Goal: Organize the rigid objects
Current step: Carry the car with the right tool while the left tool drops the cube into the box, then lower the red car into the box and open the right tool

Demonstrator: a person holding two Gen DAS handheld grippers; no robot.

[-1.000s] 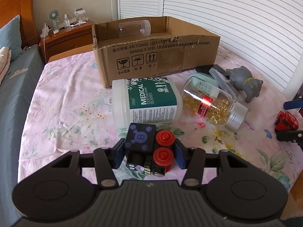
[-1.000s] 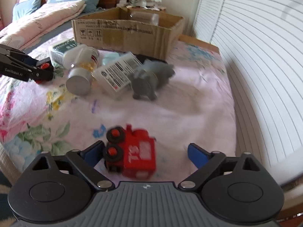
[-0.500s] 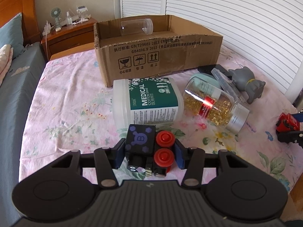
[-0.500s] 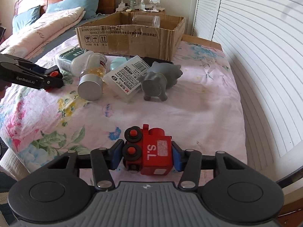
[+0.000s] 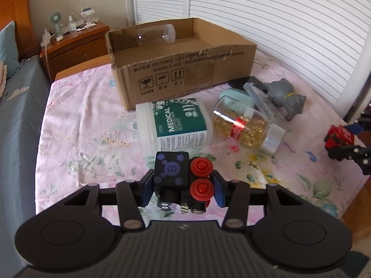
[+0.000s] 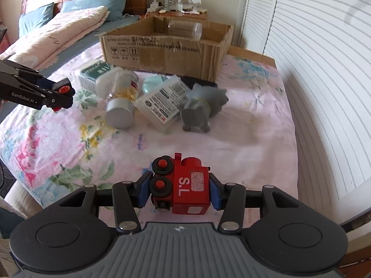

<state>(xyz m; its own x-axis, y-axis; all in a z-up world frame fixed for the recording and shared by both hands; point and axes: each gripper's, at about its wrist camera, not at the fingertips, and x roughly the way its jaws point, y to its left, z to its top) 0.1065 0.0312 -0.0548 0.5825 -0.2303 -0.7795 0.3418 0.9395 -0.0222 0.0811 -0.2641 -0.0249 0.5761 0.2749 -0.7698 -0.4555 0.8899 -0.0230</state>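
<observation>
Left wrist view: left gripper (image 5: 182, 186) is clamped on a black toy train car (image 5: 172, 173) w/ red wheels, held above the bedsheet (image 5: 76, 134). Right wrist view: right gripper (image 6: 177, 191) is clenched on a red toy engine (image 6: 185, 185) marked "S.L", also lifted clear of the sheet.

Cardboard box (image 5: 185, 69), the likely drop spot, sits far side of the bed w/ a clear jar (image 5: 155, 36) already inside. Between grippers and box lie a white "MEDICAL" tub (image 5: 174, 125), a capsule bottle (image 5: 245, 129) on its side, a grey animal figure (image 5: 287, 97) and a flat labelled pack (image 6: 162, 99).

Risks, as I judge them: both toys are gripped partly on wheels, which may turn, so a car could twist or slip out mid-carry. A low path over the clutter could knock the bottle rolling. Both arms heading for one box could collide near its rim. The front wall stands fairly tall, so a toy may catch it if carried low.

Surface is a soft floral sheet, wrinkled, so things roll unevenly. Room: bedroom w/ louvred doors, wooden headboard, nightstand (image 5: 76, 44) w/ small fan, pillows.
</observation>
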